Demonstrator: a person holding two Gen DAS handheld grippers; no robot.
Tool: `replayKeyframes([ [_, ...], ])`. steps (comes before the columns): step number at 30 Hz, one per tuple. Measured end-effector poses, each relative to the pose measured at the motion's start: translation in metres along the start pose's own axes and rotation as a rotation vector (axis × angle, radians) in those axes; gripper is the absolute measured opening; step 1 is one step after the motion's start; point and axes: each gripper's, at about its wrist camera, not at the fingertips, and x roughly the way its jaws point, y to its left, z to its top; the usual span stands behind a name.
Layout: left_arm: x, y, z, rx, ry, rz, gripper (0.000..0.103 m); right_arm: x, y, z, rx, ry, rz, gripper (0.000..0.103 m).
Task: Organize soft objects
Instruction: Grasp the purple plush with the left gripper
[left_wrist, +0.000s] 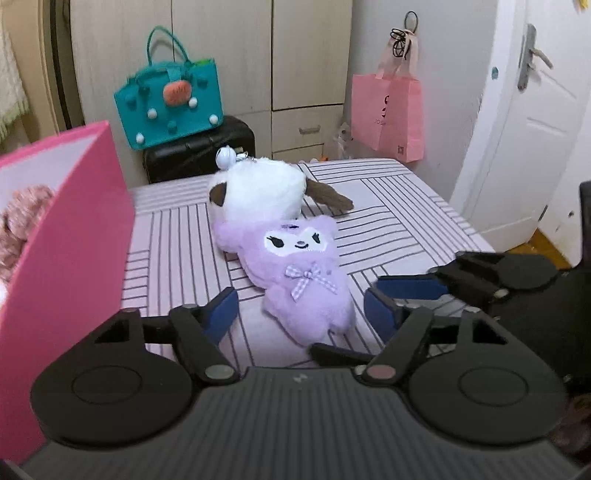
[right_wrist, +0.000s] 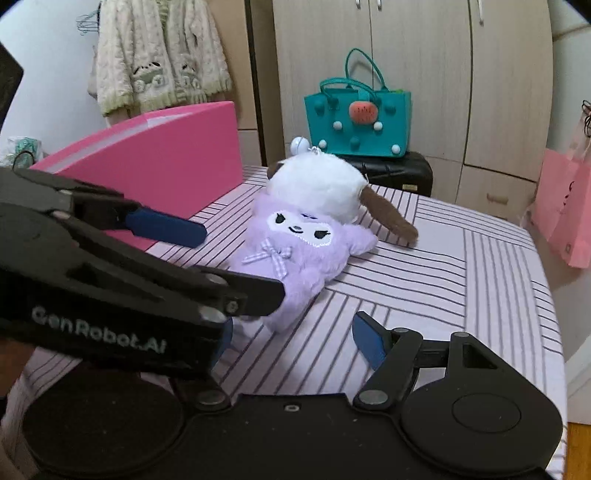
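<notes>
Lying on the striped tabletop, the purple plush touches the white plush beside the pink box. Left claw and right claw both gape wide; contact appears absent.

Purple plush face-up on striped bed; white brown-eared plush touching its head.

Two plush toys at frame centre, box to their left

On the bed, the dog plush lies behind and touching the bow plush; the box stands left; a tote sits on a suitcase behind.
</notes>
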Motion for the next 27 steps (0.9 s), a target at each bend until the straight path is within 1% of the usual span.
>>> replayKeyframes([
  [2,0.007,0.008,0.002,-0.052,0.029,-0.021,0.064,0.008,0.0,0.004,0.013,0.003,0.005,0.076],
  [3,0.01,0.011,0.001,-0.073,0.036,-0.03,0.063,0.01,0.001,0.005,0.015,0.002,0.012,0.076],
  [5,0.016,0.016,-0.001,-0.103,0.045,-0.045,0.057,0.012,0.004,0.009,0.009,-0.001,0.027,0.076],
  [7,0.018,0.014,-0.003,-0.089,0.038,-0.027,0.053,0.017,0.008,0.012,-0.011,0.002,0.03,0.075],
  [8,0.017,0.012,-0.004,-0.077,0.028,-0.046,0.046,0.019,0.011,0.012,-0.027,0.004,0.021,0.074],
  [9,0.016,0.012,-0.005,-0.086,0.028,-0.055,0.046,0.021,0.015,0.011,-0.051,0.005,0.01,0.073],
  [11,0.016,0.014,-0.006,-0.098,0.036,-0.063,0.045,0.021,0.021,0.011,-0.076,-0.007,0.004,0.065],
  [13,0.015,0.015,-0.006,-0.107,0.041,-0.077,0.044,0.018,0.021,0.01,-0.076,-0.02,0.002,0.059],
  [14,0.014,0.016,-0.006,-0.112,0.045,-0.082,0.043,0.016,0.021,0.01,-0.072,-0.028,-0.007,0.058],
  [18,0.009,0.015,-0.008,-0.112,0.048,-0.103,0.042,0.008,0.02,0.005,-0.051,-0.05,0.005,0.055],
  [23,-0.001,0.014,-0.014,-0.124,0.055,-0.138,0.042,-0.003,0.026,-0.001,-0.056,-0.069,-0.01,0.055],
  [27,-0.014,0.008,-0.017,-0.099,0.05,-0.143,0.042,-0.015,0.033,-0.007,-0.058,-0.094,-0.024,0.055],
])
